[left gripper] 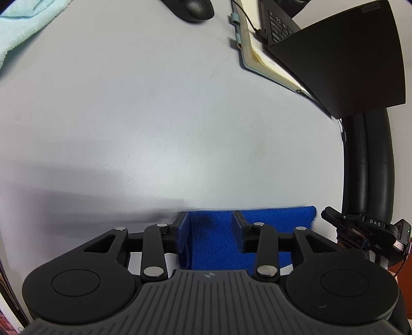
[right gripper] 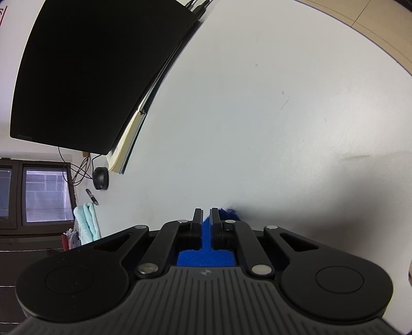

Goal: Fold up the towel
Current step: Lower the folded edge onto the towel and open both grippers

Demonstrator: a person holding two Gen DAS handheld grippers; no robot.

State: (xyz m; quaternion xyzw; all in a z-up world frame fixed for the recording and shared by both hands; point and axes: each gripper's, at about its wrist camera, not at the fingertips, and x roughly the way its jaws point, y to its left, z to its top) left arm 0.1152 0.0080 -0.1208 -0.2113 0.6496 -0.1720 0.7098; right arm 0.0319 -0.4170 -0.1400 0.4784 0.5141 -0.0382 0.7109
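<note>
A blue towel [left gripper: 216, 239] lies on the white table under my left gripper [left gripper: 209, 219]. Its far edge runs straight just past the fingertips. The left jaws stand wide apart over the towel, with cloth showing between them. In the right wrist view my right gripper [right gripper: 206, 215] has its jaws nearly together, pinching a fold of the blue towel [right gripper: 206, 253]; a bit of the cloth sticks out to the right of the fingertips. The right gripper also shows at the right edge of the left wrist view [left gripper: 365, 232].
A black laptop [left gripper: 342, 59] sits on a notebook [left gripper: 260, 59] at the back right. A black mouse [left gripper: 193, 9] and a light-blue towel [left gripper: 23, 28] lie at the far side. A black chair arm [left gripper: 368, 165] curves along the table's right edge.
</note>
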